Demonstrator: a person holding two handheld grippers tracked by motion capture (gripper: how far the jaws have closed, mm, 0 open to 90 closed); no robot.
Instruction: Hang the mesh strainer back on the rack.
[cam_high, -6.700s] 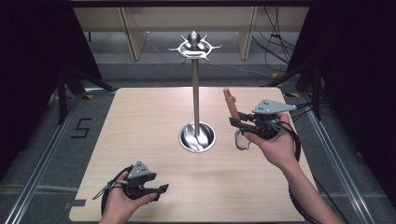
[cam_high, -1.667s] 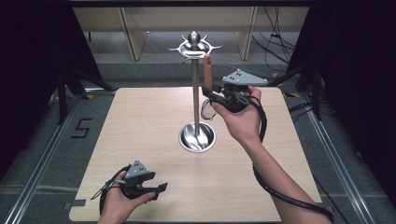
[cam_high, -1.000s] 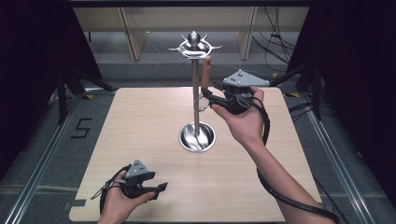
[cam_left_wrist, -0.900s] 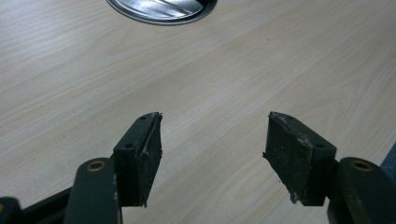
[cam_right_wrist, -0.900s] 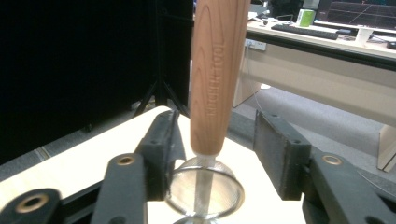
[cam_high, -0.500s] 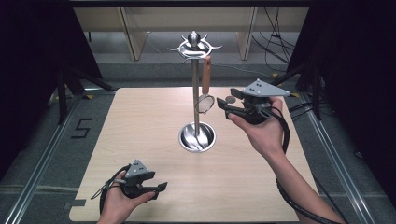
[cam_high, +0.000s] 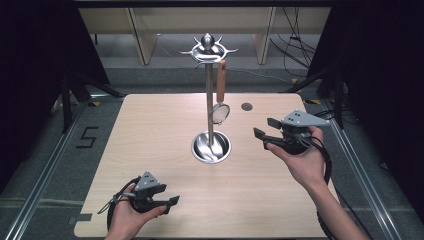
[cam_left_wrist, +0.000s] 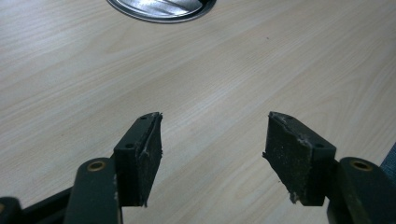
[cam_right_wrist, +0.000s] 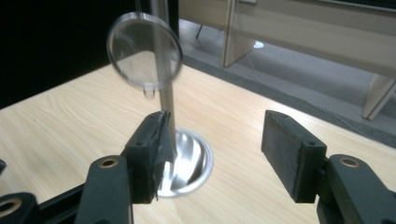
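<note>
One small strainer (cam_high: 220, 111) hangs from the stand (cam_high: 210, 90) at mid-bench, long axis vertical, wooden handle up and mesh ring down, while the right gripper (cam_high: 264, 131), jaws released, hovers right of it and the left gripper (cam_high: 169, 204) rests empty, jaws apart, near-left.

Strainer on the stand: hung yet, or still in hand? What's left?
Done, it seems: the strainer hangs by its wooden handle from a hook of the stand, touching neither gripper. In hand: nothing. The right gripper is open beside the stand; the left gripper is open, low over the table. Nothing visibly left.
</note>
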